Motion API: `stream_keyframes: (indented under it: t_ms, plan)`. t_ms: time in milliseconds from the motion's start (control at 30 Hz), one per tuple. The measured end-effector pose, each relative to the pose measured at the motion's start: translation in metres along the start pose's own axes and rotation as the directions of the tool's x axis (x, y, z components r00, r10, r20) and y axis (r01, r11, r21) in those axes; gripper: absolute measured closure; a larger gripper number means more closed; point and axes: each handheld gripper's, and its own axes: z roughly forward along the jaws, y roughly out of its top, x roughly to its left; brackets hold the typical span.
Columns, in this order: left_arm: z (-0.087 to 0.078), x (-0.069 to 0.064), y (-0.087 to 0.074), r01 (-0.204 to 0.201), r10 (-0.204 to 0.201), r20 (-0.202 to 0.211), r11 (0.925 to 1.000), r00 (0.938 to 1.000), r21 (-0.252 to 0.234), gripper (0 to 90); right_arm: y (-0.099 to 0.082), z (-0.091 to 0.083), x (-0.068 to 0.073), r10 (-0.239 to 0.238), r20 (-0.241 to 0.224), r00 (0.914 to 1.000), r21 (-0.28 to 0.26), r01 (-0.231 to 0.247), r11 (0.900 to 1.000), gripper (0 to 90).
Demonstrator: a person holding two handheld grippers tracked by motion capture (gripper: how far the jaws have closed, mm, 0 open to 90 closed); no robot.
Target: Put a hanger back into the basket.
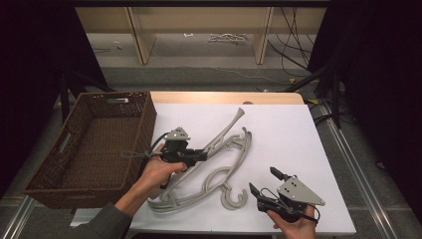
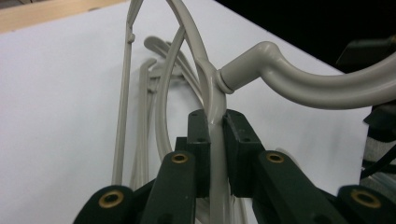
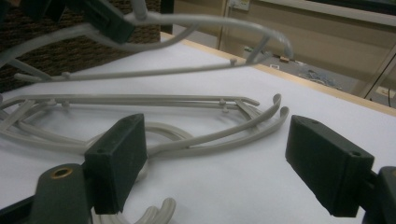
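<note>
One grey hanger (image 2: 215, 116) is pinched tight by the left claw (image 1: 199, 156) & lifted; right claw (image 1: 263, 183) is wide open, empty. Next it's likely to be carried left to the basket (image 1: 144, 124).

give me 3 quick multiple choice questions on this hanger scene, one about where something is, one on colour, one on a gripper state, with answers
1. Where does the wicker basket stand?
A. at the left edge of the table, beside the white sheet
B. on the floor behind the table
C. on top of the hangers

2. What colour are the plastic hangers?
A. bright red
B. pale grey-beige
C. black

3. How are the jaws of the left gripper?
A. wide open with nothing between them
B. shut on a hanger
C. shut on the basket's rim

Answers:
1. A: the high view shows the basket at the table's left edge, next to the white sheet.
2. B: all three views show them pale grey-beige.
3. B: the left gripper view shows both pads pressed on a thin hanger bar just below its hook, while the right gripper stands open.
</note>
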Motion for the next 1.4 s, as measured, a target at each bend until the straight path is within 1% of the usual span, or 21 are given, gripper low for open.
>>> stream_keyframes:
  t_ms: [100,133,200,233,267,367,467,533,600,700,800,833,900,967,1033,1067,1133,1167,1200,1233,1400]
  plan:
    - [-0.014,0.002,0.015,0.039,-0.038,0.028,0.9978,0.9989,-0.053,81.3,0.0,0.0,0.001,0.014,-0.01,0.9998,0.008,-0.014,0.9999,21.8]
    - [-0.018,0.002,0.019,0.045,-0.043,0.037,0.9969,0.9984,-0.064,81.3,0.0,0.0,0.001,0.011,-0.011,0.9999,0.022,-0.011,0.9997,21.8]
    - [-0.022,0.002,0.022,0.05,-0.048,0.039,0.9958,0.9981,-0.076,81.3,0.0,0.001,0.001,0.013,-0.009,0.9999,0.004,-0.013,0.9999,21.8]
    - [-0.031,0.002,0.029,0.056,-0.052,0.04,0.9938,0.9978,-0.096,81.3,0.0,0.002,0.0,0.002,-0.007,1.0,-0.018,-0.002,0.9998,21.8]
    - [-0.034,0.002,0.031,0.057,-0.053,0.042,0.9922,0.9977,-0.111,81.3,0.001,0.0,0.001,0.013,-0.012,0.9998,0.012,-0.013,0.9998,21.8]
    - [-0.045,0.001,0.039,0.067,-0.061,0.044,0.9893,0.9971,-0.13,81.4,0.0,0.002,0.001,0.0,-0.008,1.0,-0.002,0.0,1.0,21.8]
    - [-0.054,0.0,0.043,0.062,-0.057,0.041,0.9895,0.9975,-0.131,81.3,0.001,0.002,0.001,0.0,-0.01,1.0,-0.003,0.0,1.0,21.8]
    - [-0.066,-0.003,0.05,0.035,-0.03,0.037,0.9902,0.9989,-0.135,81.4,0.0,0.002,0.002,0.01,-0.017,0.9998,0.015,-0.01,0.9998,21.8]
    - [-0.074,-0.004,0.055,0.03,-0.025,0.036,0.9888,0.999,-0.146,81.4,0.0,0.003,0.002,0.012,-0.013,0.9998,0.01,-0.012,0.9999,21.8]
    - [-0.087,-0.005,0.063,-0.001,0.005,0.023,0.9888,0.9997,-0.149,81.4,0.0,0.004,0.001,-0.006,-0.012,0.9999,0.005,0.006,1.0,21.8]
    - [-0.095,-0.003,0.066,0.007,-0.006,0.009,0.9871,0.9999,-0.16,81.4,0.0,0.004,0.001,-0.003,-0.011,0.9999,0.001,0.003,1.0,21.8]
    - [-0.103,0.0,0.068,-0.013,0.011,-0.011,0.9862,0.9999,-0.165,81.4,0.0,0.004,0.001,-0.005,-0.011,0.9999,0.007,0.005,1.0,21.8]
    - [-0.107,0.003,0.069,-0.015,0.012,-0.021,0.9863,0.9997,-0.164,81.4,0.0,0.004,0.002,0.009,-0.015,0.9998,0.017,-0.009,0.9998,21.8]
    - [-0.118,0.012,0.066,-0.017,0.007,-0.056,0.9855,0.9984,-0.169,81.4,0.0,0.004,0.001,-0.005,-0.007,1.0,0.002,0.005,1.0,21.8]
    - [-0.122,0.016,0.065,-0.018,0.007,-0.066,0.9855,0.9978,-0.169,81.4,0.0,0.004,0.001,0.0,-0.009,1.0,0.005,0.0,1.0,21.8]
    - [-0.13,0.025,0.062,-0.024,0.009,-0.082,0.9837,0.9966,-0.178,81.4,0.0,0.004,0.002,0.007,-0.019,0.9998,0.021,-0.007,0.9998,21.8]
    - [-0.134,0.029,0.06,-0.023,0.006,-0.092,0.9831,0.9958,-0.182,81.4,-0.001,0.005,0.001,-0.003,-0.009,1.0,0.008,0.003,1.0,21.8]
    - [-0.142,0.037,0.056,-0.025,0.003,-0.117,0.9822,0.9931,-0.186,81.5,0.0,0.004,0.002,0.01,-0.019,0.9998,0.02,-0.01,0.9998,21.8]
    - [-0.142,0.037,0.056,-0.025,0.003,-0.117,0.9822,0.9931,-0.186,81.4,0.0,0.006,0.001,-0.006,-0.007,1.0,0.004,0.006,1.0,21.8]
    - [-0.15,0.044,0.052,-0.035,0.01,-0.14,0.983,0.9901,-0.18,81.5,0.0,0.006,0.001,-0.006,-0.011,0.9999,0.01,0.006,0.9999,21.8]
    - [-0.165,0.057,0.043,-0.039,0.006,-0.175,0.9815,0.9845,-0.187,81.4,0.0,0.006,0.001,0.0,-0.01,1.0,0.015,0.001,0.9999,21.8]
